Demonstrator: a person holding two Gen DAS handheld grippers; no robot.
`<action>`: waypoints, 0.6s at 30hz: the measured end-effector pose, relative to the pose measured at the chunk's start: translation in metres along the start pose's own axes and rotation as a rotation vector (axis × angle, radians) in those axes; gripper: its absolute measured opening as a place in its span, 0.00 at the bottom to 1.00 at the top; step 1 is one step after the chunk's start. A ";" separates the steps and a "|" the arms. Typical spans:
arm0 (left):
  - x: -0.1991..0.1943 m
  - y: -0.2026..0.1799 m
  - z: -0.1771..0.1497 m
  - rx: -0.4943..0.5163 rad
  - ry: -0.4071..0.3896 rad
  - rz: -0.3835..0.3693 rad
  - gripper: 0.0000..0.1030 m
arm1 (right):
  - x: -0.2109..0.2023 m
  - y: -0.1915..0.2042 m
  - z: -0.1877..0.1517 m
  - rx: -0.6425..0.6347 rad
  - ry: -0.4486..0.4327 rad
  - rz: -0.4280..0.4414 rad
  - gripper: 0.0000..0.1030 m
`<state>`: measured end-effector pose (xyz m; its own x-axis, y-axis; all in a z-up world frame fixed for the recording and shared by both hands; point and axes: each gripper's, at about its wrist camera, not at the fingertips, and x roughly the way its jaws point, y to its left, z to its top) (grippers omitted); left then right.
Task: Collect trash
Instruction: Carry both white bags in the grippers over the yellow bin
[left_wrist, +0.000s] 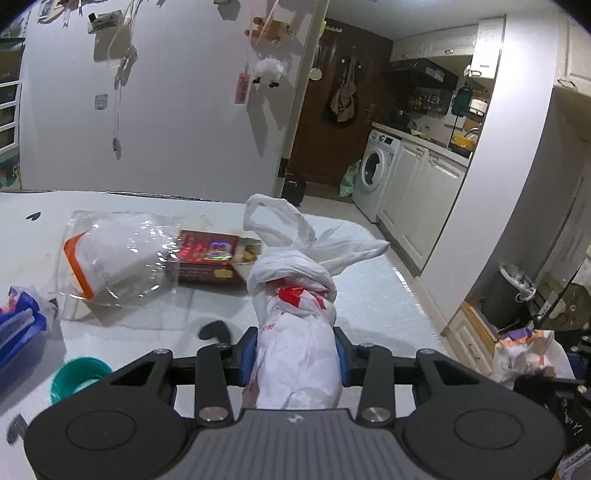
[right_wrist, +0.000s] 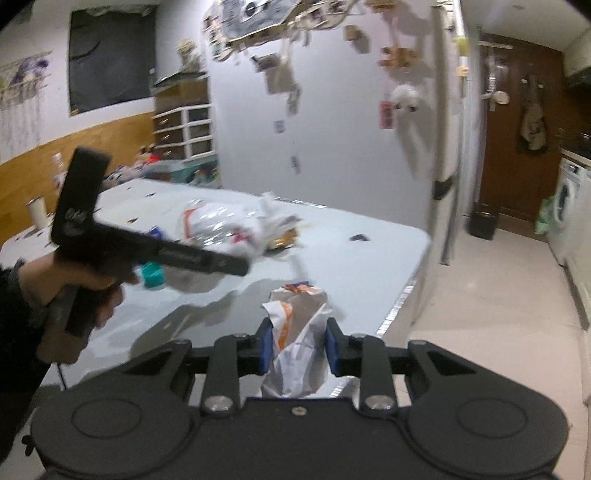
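Note:
My left gripper (left_wrist: 297, 354) is shut on a knotted white plastic bag (left_wrist: 295, 302) with red print, held above the pale table (left_wrist: 369, 295). My right gripper (right_wrist: 295, 349) is shut on a crumpled paper wrapper (right_wrist: 299, 332) with orange marks, at the table's near edge. That wrapper also shows at the right of the left wrist view (left_wrist: 524, 350). On the table lie a clear bag holding an orange-lidded white container (left_wrist: 107, 258) and a dark red snack box (left_wrist: 210, 258). The left gripper shows blurred in the right wrist view (right_wrist: 207, 260).
A teal cup (left_wrist: 79, 376) and a blue packet (left_wrist: 18, 325) sit at the table's left. A dark bin with a liner (left_wrist: 511, 291) stands on the floor to the right. A washing machine (left_wrist: 376, 170) and white cabinets (left_wrist: 421, 199) line the kitchen beyond.

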<state>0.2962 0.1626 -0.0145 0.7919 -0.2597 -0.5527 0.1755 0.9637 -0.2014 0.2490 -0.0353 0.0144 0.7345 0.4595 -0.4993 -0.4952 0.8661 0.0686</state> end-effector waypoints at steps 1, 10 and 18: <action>-0.002 -0.007 -0.001 0.005 -0.006 -0.002 0.40 | -0.003 -0.003 0.000 0.006 -0.005 -0.010 0.28; -0.009 -0.066 -0.011 0.045 -0.021 -0.027 0.40 | -0.043 -0.038 -0.017 0.057 -0.044 -0.101 0.28; -0.006 -0.123 -0.027 0.106 -0.015 -0.039 0.40 | -0.076 -0.074 -0.043 0.110 -0.053 -0.180 0.28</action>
<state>0.2544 0.0440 -0.0082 0.7919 -0.2973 -0.5334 0.2670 0.9541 -0.1355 0.2095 -0.1426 0.0100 0.8313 0.3032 -0.4659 -0.3026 0.9499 0.0781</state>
